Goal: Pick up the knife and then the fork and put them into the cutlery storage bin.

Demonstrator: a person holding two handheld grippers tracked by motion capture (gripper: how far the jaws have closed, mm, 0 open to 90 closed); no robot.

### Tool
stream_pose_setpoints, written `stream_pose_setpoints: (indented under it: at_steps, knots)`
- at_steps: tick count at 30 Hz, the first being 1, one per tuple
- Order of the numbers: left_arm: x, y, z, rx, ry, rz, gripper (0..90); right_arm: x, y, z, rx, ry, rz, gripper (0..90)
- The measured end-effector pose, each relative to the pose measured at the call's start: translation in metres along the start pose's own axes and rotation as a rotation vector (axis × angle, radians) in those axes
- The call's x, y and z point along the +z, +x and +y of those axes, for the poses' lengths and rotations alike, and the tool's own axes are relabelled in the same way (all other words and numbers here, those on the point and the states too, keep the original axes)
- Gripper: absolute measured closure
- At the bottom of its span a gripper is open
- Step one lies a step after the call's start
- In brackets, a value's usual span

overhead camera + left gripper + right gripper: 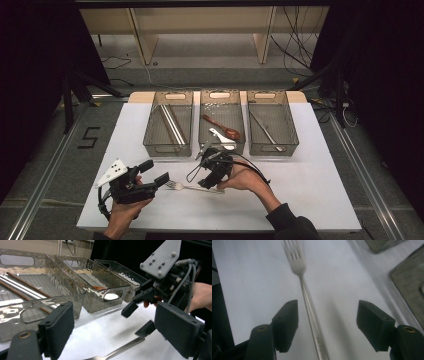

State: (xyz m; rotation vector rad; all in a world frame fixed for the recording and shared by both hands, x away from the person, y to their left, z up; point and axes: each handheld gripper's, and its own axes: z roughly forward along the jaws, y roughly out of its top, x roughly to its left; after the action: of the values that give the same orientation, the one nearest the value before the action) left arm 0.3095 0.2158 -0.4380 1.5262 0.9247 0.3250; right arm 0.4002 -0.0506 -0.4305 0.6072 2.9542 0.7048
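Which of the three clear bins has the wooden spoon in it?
The middle bin: it holds the reddish-brown wooden spoon and a white utensil. The left bin holds long sticks, and the right bin a single metal piece.

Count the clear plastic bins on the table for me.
3, in a row at the table's far edge: the left clear plastic bin holding chopsticks, the middle bin holding spoons, the right bin holding a metal utensil. None looks hidden.

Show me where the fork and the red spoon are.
fork [305, 293]: right gripper view, on the handle just below the tines.
red spoon [231, 133]: high view, on its bowl, in the middle bin.
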Motion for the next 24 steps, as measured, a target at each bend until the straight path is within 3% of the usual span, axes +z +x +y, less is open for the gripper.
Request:
stream_pose_setpoints:
  at_steps: [7,9,24]
  knots:
    - [0.000,0.000,0.000,0.000,0.000,0.000,15.9,0.016,0.008,0.002,-0.023,0.062,0.009,42.2]
    - [0.000,0.000,0.000,-0.002,-0.003,0.000,15.9,0.020,0.010,0.001,-0.046,0.058,0.012,45.3]
    - [0.000,0.000,0.000,-0.002,-0.003,-0.001,15.9,0.037,0.016,0.004,-0.096,0.150,0.009,63.1]
